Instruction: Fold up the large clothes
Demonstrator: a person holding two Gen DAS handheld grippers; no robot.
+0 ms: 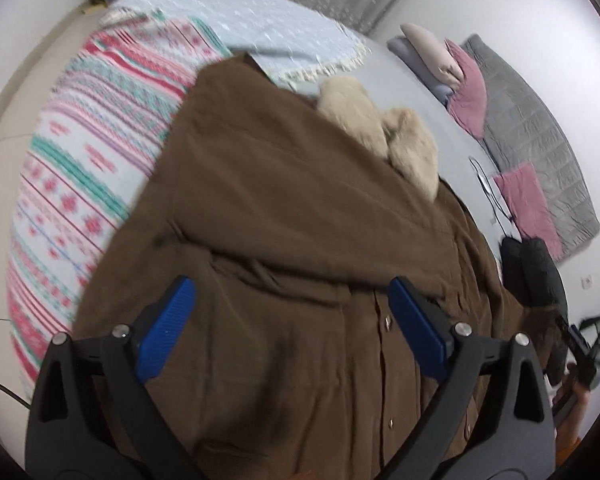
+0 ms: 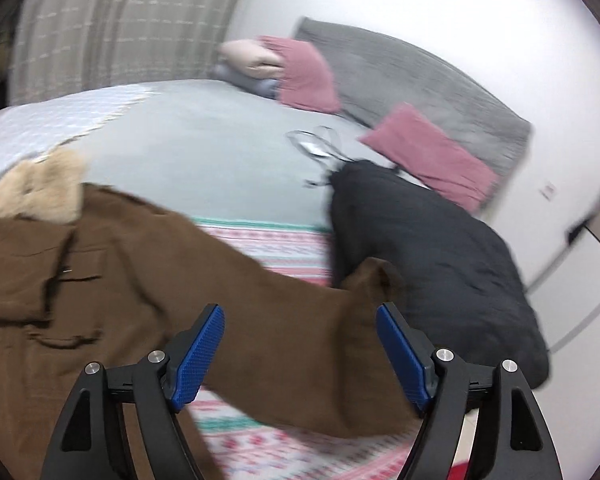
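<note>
A large brown coat [image 1: 300,208] with a beige fur collar [image 1: 380,132] lies spread on the bed, buttons up, with a fold of cloth lying across its chest. My left gripper [image 1: 292,282] hangs open just above the coat's front, and nothing sits between its blue pads [image 1: 168,328]. In the right wrist view the coat [image 2: 60,280] stretches one sleeve [image 2: 300,320] out to the right, and the cuff [image 2: 380,276] rests against a black garment [image 2: 440,264]. My right gripper [image 2: 300,308] is open over that sleeve, its pads clear of the cloth.
The coat lies on a red, pink and green patterned blanket [image 1: 72,184] over a grey sheet [image 2: 220,160]. A pale blue throw [image 1: 260,20] lies beyond it. Pink pillows [image 2: 432,156], a grey headboard [image 2: 412,80] and a black cable [image 2: 320,148] are at the bed's far end.
</note>
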